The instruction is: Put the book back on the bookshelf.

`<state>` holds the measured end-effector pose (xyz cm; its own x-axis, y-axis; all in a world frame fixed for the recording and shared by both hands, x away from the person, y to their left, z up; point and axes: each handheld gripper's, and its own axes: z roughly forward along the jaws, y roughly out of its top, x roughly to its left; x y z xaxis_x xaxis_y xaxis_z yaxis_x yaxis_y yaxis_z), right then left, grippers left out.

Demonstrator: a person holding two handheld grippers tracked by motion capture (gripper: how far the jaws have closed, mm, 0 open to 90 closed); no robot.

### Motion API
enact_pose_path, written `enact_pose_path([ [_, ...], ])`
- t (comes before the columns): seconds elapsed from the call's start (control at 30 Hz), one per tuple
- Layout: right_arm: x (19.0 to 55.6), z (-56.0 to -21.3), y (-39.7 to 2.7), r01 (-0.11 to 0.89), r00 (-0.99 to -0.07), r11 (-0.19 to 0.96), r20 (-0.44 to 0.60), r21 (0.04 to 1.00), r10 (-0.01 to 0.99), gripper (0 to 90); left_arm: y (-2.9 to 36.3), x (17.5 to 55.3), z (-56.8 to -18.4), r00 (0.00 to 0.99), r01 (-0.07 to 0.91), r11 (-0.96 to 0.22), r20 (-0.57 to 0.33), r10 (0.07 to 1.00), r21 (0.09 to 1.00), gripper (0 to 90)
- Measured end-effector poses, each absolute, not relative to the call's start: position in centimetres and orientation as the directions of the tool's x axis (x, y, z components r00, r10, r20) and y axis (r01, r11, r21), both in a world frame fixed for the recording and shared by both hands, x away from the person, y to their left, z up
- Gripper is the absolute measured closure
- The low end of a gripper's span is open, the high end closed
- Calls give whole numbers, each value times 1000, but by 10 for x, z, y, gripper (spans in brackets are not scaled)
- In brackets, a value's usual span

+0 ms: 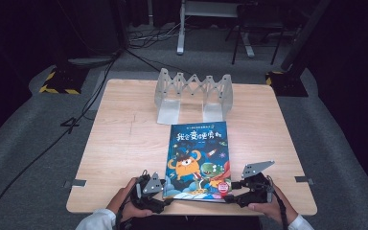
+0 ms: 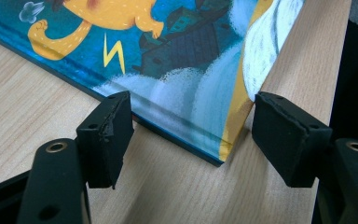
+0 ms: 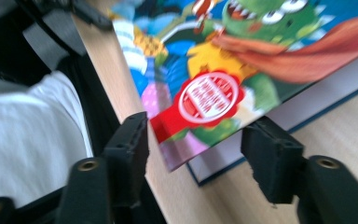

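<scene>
- Left gripper (image 2: 191, 135) at the near table edge, jaws apart, straddling the book's (image 1: 199, 160) near left corner without pressing it.
- Right gripper (image 3: 193, 154) at the near right corner, jaws released, front cover lifted slightly between them, pads clear of it.
- Picture book flat on the wooden table (image 1: 120, 143), near edge at the table's front.
- Grey folding book rack (image 1: 193, 93) standing beyond, just past the book's far edge.
</scene>
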<state>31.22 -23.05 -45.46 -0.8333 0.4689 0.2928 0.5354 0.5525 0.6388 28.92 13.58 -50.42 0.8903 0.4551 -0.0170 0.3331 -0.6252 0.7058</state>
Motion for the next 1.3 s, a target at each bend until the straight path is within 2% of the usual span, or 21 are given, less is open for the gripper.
enact_pose_path([
  [0.2,331,-453,-233,568,-815,502,361,652,454,391,136,289,-504,891,333,-624,-19,454,707,292],
  [0.63,366,-456,-216,592,-797,467,391,657,460,359,135,291,-504,892,332,-630,-17,451,702,265],
  [0.8,372,-459,-214,588,-803,457,414,668,428,399,139,294,-504,873,365,-632,-15,487,683,160],
  [1.03,371,-462,-216,564,-820,453,402,691,407,412,140,296,-502,863,391,-632,-28,504,669,149],
  [1.3,363,-452,-214,468,-874,447,322,763,365,414,149,299,-497,865,418,-597,-100,492,685,170],
])
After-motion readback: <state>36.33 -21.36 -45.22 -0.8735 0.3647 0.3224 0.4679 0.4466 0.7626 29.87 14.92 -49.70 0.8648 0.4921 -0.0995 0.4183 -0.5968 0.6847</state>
